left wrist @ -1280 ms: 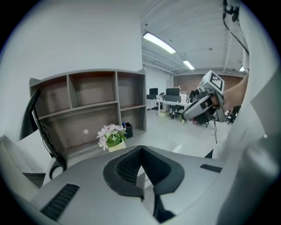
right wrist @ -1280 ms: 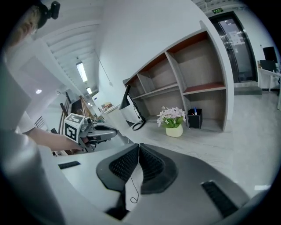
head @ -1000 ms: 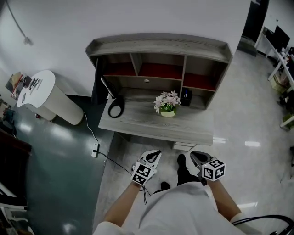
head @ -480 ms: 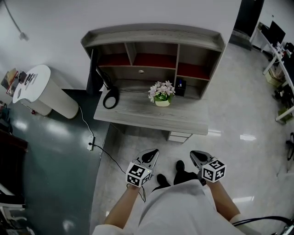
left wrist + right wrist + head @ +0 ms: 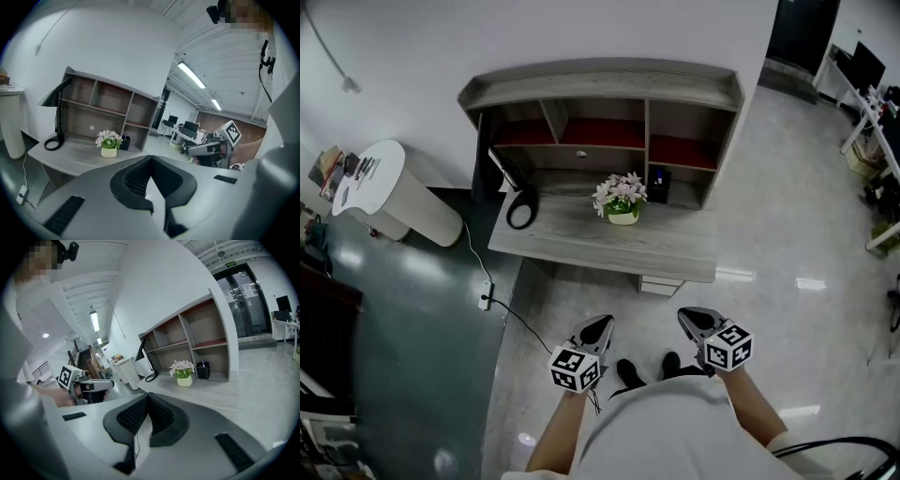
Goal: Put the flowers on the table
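Fronting flowers point(image 5: 619, 194): bare table point(image 5: 591, 248) to edge.

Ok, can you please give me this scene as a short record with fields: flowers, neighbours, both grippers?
flowers: upright in a pale pot, on the desk
neighbours: black box at their right, black lamp at their left, in the head view
left gripper: jaws shut, empty, away from the desk
right gripper: jaws shut, empty, away from the desk
contact: no gripper touches the flowers
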`<move>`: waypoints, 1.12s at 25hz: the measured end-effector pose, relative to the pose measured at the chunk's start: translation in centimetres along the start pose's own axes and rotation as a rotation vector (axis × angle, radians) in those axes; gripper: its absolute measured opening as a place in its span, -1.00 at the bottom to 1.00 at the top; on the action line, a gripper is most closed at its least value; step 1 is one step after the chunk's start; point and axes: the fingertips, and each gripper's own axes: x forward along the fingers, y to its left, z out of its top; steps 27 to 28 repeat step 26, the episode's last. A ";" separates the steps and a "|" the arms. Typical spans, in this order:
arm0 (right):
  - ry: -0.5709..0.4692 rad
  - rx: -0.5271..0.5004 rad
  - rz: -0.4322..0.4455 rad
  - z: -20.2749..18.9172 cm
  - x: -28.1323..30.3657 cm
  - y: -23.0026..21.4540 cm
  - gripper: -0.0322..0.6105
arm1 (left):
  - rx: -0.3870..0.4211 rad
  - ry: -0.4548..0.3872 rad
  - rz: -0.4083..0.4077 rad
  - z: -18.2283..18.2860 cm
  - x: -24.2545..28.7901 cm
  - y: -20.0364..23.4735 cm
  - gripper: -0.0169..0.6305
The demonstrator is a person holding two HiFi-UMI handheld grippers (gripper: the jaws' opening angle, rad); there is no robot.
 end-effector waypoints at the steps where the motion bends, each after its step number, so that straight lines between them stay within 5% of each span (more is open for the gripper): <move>1: -0.007 -0.001 0.007 0.2 -0.2 -0.1 -0.84 | -0.008 -0.002 0.004 0.0 0.2 -0.2 -0.92; 28: -0.044 0.038 0.002 1.3 -2.2 -2.3 -0.84 | -0.064 0.015 0.007 0.2 1.9 -1.9 -0.92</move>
